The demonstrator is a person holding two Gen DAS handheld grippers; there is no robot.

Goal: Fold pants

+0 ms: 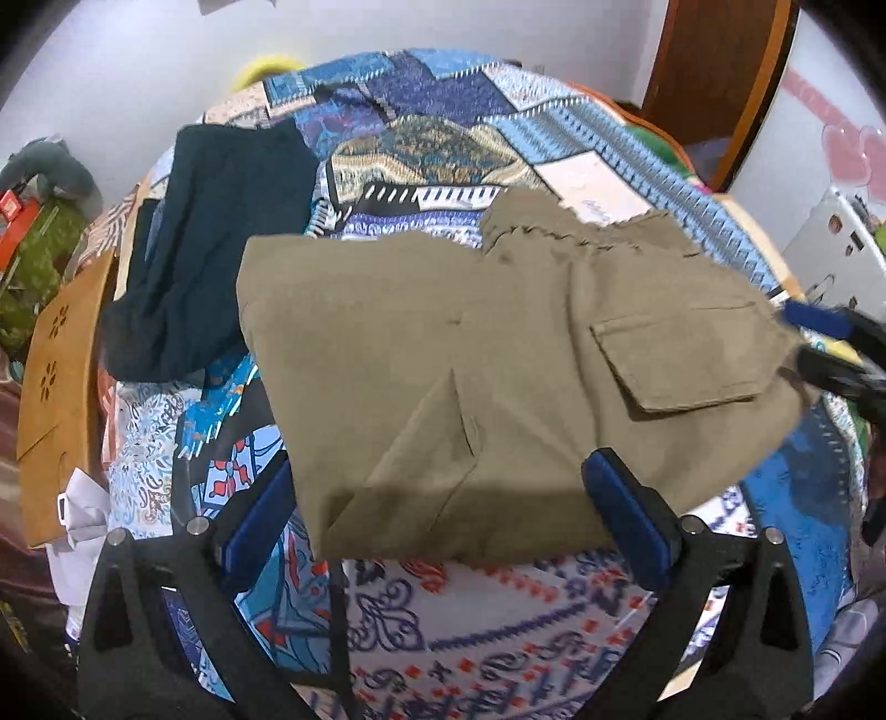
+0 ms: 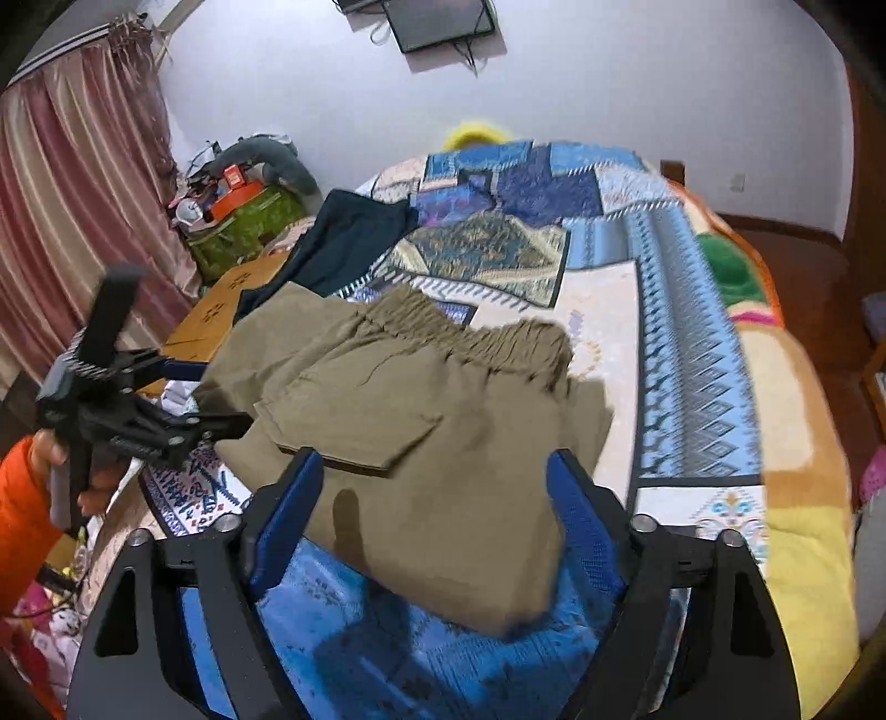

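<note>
While pants: (image 1: 498, 360) folded, lying on my bed (image 2: 692, 343)
Left tongs: (image 1: 443, 509) spread wide, empty
Right tongs: (image 2: 437, 515) spread wide, empty

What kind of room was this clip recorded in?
Most likely a bedroom in a home. The khaki pants lie on a bed under a patchwork blanket, pink curtains hang at one side, and a wall-mounted screen sits above the far wall.
</note>
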